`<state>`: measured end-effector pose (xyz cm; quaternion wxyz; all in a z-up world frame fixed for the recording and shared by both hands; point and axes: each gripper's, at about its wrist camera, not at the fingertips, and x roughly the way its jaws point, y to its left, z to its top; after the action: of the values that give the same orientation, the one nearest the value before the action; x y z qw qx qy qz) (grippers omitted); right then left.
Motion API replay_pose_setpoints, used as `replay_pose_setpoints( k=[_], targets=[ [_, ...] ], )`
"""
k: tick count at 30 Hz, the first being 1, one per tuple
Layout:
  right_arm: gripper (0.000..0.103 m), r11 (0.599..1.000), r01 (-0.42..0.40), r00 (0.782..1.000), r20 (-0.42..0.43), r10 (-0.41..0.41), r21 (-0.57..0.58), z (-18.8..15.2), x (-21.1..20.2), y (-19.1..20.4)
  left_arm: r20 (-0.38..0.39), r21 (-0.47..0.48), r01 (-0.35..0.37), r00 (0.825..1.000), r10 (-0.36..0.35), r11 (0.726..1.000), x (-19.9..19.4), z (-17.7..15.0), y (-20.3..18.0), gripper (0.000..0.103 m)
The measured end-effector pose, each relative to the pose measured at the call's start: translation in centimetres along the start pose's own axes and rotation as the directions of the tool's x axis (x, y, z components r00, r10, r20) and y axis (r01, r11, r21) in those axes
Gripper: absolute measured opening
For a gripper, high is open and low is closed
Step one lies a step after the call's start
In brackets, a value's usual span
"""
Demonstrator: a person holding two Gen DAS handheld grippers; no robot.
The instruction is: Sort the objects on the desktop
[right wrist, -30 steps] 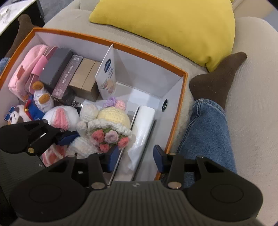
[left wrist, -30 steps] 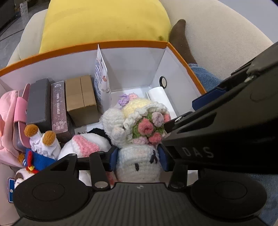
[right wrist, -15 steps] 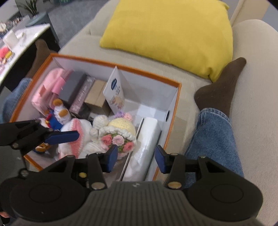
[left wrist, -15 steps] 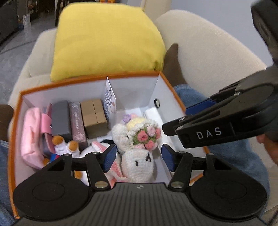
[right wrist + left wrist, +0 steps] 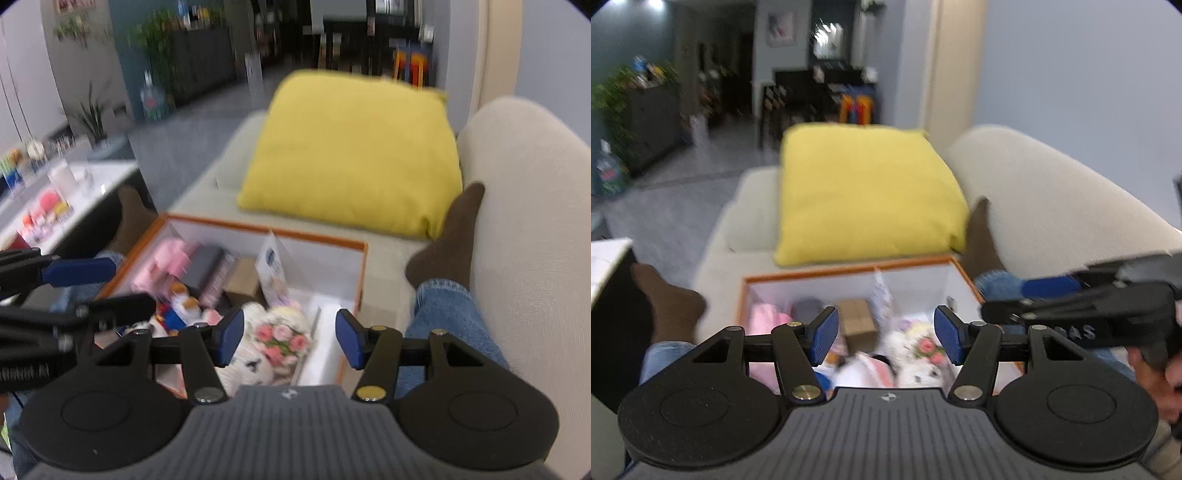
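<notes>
Left gripper (image 5: 882,334): jaws wide apart, gripping nothing; they opened further a moment ago and now hold level.
Right gripper (image 5: 290,339): jaws apart and empty, just been opening.
Orange-rimmed box (image 5: 258,227): below and ahead of both grippers, on the sofa (image 5: 535,229) between the person's legs.
Crocheted doll with flower bouquet (image 5: 282,338): lies in the box, seen through the gap of the right gripper but beneath it, not touched; under the left gripper's right pad in the left view.
Pink plush (image 5: 766,317): far left of the box.
Brown carton (image 5: 855,323): mid-box, beyond the left gripper's gap.
Yellow cushion (image 5: 864,199): beyond the box.
</notes>
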<state>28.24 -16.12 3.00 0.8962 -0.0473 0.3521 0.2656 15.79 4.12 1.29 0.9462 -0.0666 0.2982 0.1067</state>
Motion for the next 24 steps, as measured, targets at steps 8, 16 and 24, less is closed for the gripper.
replay_pose_setpoints(
  k=[8, 16, 24],
  targets=[
    [0.065, 1.000, 0.020, 0.982, 0.185, -0.024, 0.022, -4.5, -0.8, 3.7, 0.057, -0.041, -0.130, 0.990, 0.133, 0.991, 0.4, -3.3, 2.0, 0.069],
    [0.069, 0.996, 0.056, 0.977, 0.204, -0.068, 0.067, -7.0, 2.7, 4.1, 0.026, -0.075, -0.228, 0.973, 0.230, 0.971, 4.2, -6.0, 4.1, 0.071],
    [0.073, 0.997, 0.061, 0.979, 0.193, -0.070, 0.054, -8.6, 5.4, 4.4, -0.031, -0.077, -0.237, 0.972, 0.235, 0.969, 6.8, -7.7, 4.4, 0.071]
  ],
)
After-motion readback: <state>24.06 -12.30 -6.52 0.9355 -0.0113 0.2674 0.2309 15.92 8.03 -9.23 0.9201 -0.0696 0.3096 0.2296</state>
